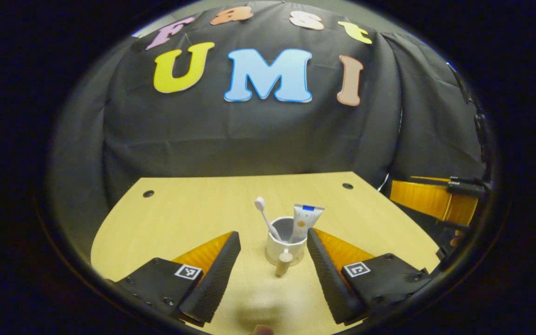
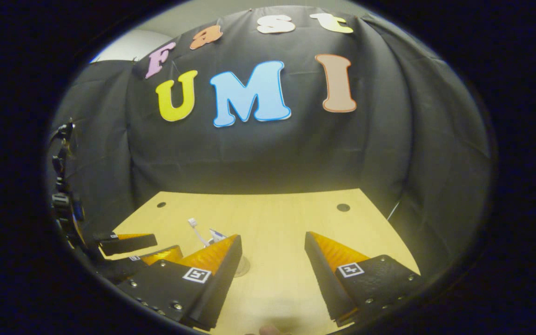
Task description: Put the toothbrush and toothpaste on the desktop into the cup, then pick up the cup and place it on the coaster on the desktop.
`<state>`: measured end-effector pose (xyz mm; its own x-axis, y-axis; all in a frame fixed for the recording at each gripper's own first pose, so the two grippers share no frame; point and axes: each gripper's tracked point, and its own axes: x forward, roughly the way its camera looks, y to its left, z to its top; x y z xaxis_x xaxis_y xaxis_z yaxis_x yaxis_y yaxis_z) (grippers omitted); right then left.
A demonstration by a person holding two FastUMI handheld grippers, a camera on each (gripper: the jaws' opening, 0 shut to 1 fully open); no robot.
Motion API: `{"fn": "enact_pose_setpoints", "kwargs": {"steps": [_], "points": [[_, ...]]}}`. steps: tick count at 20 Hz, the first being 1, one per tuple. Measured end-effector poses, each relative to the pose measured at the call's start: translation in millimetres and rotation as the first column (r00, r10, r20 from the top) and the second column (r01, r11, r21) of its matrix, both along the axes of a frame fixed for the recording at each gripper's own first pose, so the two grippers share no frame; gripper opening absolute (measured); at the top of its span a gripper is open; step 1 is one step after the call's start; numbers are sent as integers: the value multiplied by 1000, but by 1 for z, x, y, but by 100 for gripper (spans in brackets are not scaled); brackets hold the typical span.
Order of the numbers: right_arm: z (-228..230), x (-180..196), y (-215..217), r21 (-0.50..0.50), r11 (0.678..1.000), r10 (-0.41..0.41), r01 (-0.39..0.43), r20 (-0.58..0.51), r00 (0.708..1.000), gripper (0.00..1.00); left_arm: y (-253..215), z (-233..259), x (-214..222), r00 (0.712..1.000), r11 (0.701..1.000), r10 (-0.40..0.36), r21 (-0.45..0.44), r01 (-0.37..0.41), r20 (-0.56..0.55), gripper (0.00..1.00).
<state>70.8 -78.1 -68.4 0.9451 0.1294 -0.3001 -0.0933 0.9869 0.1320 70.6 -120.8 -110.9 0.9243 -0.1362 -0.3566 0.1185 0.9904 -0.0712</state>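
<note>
A white cup [image 1: 285,249] stands upright on the wooden desktop [image 1: 189,218], its handle turned toward me. A white toothbrush [image 1: 264,215] and a toothpaste tube [image 1: 306,220] stand inside it. My left gripper [image 1: 273,234] is open, a finger on either side of the cup, not touching it. In the right gripper view, the toothbrush head [image 2: 193,223] and the tube's top [image 2: 217,234] poke up behind my right gripper's left finger, which hides the cup. My right gripper [image 2: 272,237] is open and holds nothing. A greyish round edge [image 2: 243,267], perhaps the coaster, peeks out beside that finger.
The left gripper [image 2: 130,250] shows at the left of the right gripper view, and the right gripper [image 1: 435,197] at the right edge of the left gripper view. The desktop has dark round holes [image 1: 148,193] [image 2: 343,207] near its far corners. Black cloth walls stand behind the table.
</note>
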Motion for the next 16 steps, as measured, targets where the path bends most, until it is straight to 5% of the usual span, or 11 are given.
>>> {"fn": "enact_pose_setpoints", "kwargs": {"steps": [3, 4, 16], "points": [[18, -7, 9, -34, 999, -18, 20, 64, 998, 83, 15, 34, -6, 995, 1000, 22, 0, -22, 100, 88], [24, -9, 11, -48, 998, -24, 28, 83, 996, 83, 20, 41, -8, 993, 1000, 22, 5, -23, 119, 100], [56, -28, 36, -39, 996, -73, 80, 164, 984, 86, 56, 73, -25, 978, 999, 31, -17, -28, 206, 95]]}}
